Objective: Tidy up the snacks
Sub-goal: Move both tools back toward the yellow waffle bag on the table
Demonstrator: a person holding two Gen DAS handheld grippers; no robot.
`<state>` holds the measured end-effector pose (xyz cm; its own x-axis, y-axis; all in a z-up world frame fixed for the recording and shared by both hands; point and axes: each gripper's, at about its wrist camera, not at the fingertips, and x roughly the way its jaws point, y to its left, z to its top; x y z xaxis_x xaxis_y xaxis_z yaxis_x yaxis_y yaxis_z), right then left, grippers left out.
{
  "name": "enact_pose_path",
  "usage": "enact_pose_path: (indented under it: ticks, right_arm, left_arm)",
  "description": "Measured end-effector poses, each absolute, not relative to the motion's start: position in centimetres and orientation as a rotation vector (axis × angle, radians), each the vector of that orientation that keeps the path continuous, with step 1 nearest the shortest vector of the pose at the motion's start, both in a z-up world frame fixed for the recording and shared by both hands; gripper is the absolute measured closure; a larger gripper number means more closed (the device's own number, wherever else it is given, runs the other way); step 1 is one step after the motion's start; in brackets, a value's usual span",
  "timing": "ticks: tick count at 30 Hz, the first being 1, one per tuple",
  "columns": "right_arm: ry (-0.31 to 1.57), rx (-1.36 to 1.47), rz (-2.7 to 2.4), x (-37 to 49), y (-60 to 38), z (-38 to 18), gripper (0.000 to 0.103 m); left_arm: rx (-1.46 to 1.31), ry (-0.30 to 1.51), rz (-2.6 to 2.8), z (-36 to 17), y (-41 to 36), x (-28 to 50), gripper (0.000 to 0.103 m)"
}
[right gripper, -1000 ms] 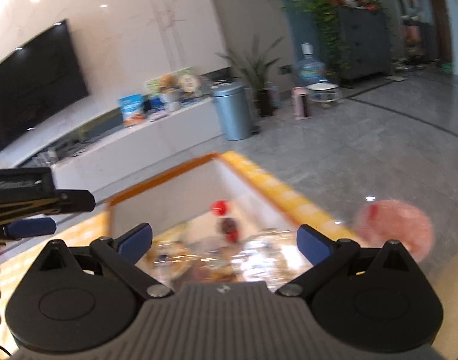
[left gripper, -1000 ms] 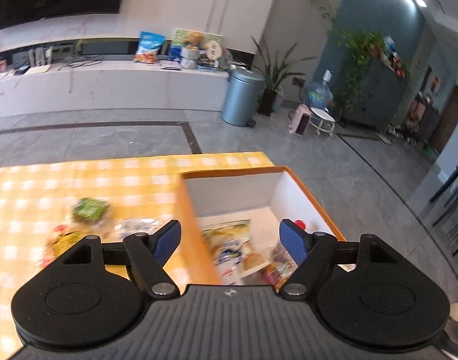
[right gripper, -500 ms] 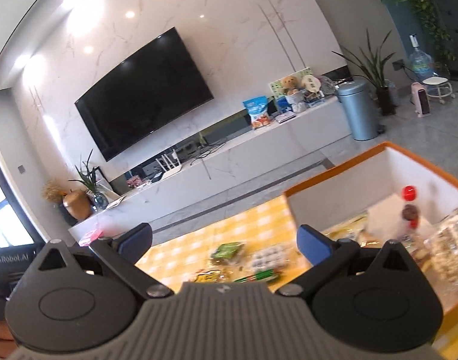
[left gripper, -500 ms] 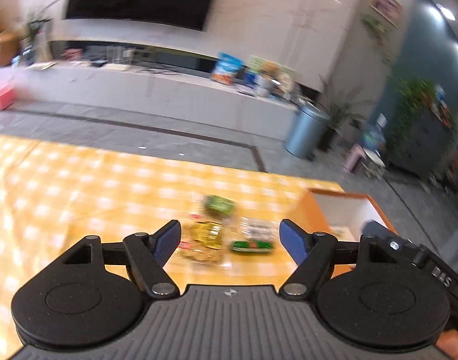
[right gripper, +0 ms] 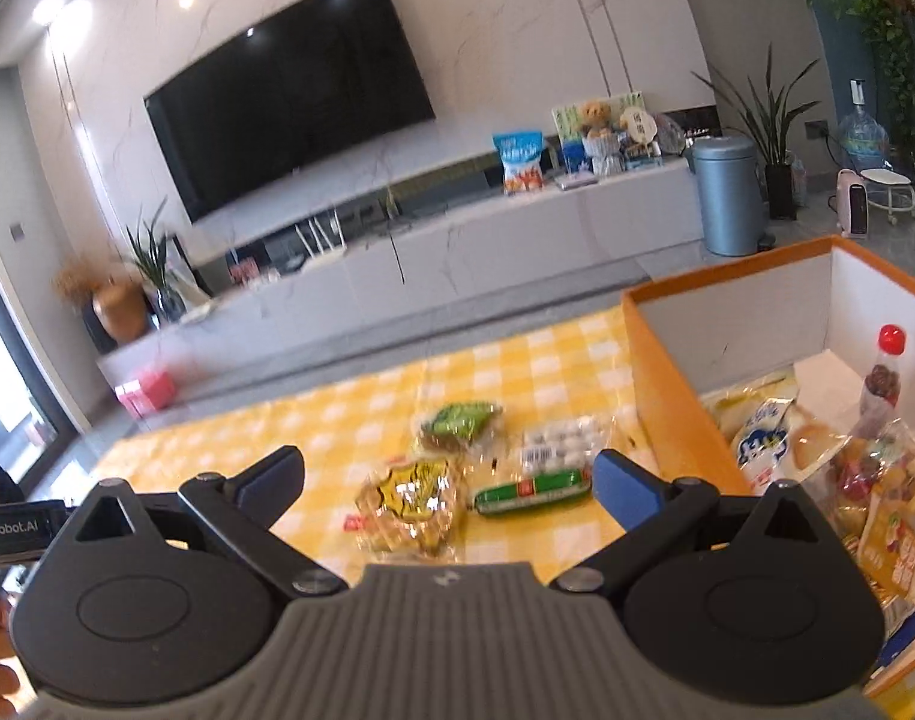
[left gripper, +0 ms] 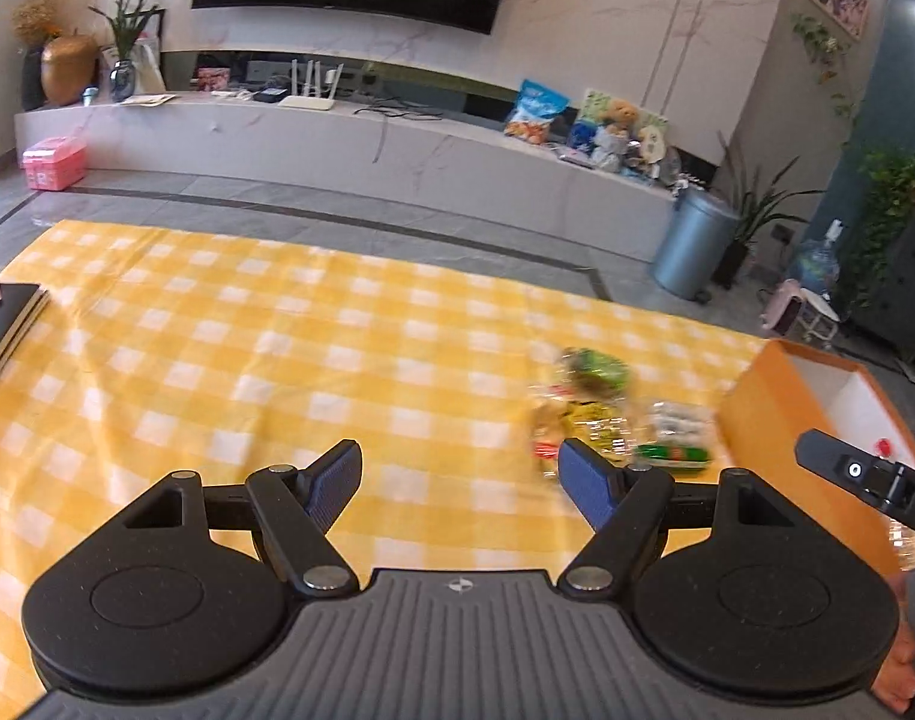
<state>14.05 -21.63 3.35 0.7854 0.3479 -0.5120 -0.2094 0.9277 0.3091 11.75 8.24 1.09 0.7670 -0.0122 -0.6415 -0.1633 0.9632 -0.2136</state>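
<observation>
Several snacks lie on the yellow checked tablecloth [right gripper: 313, 426]: a green-labelled packet [right gripper: 460, 423], a yellow packet [right gripper: 412, 495], a green sausage stick [right gripper: 532, 489] and a clear pack of white balls [right gripper: 562, 441]. The orange box [right gripper: 667, 408] to their right holds a red-capped bottle [right gripper: 883, 372] and several packets. My right gripper [right gripper: 448, 483] is open and empty, above the yellow packet. My left gripper [left gripper: 460, 480] is open and empty over bare cloth, left of the blurred snacks [left gripper: 595, 414]. The box also shows in the left wrist view [left gripper: 757, 402].
A dark notebook [left gripper: 1, 324] lies at the cloth's left edge. The other gripper's body [left gripper: 865, 480] shows at the right of the left wrist view. Beyond the table are grey floor, a TV console [left gripper: 337, 138] and a grey bin [left gripper: 691, 246].
Both grippers have swung left, away from the orange box, to face the snacks on the cloth. Both stay open and empty.
</observation>
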Motion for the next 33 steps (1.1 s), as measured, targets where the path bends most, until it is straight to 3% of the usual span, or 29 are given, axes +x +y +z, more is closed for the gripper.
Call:
enact_pose_path:
  ticks: [11,33]
  right_arm:
    - [0.781,0.129,0.204,19.1,-13.3,-0.7,0.003]
    - [0.941,0.092,-0.031,27.2,-6.2,-6.8,0.003]
  left_arm:
    - [-0.320,0.857,0.168,-3.6,11.5,13.3,0.015]
    - [-0.359,0.904,0.175,-4.1,13.3,13.1,0.015]
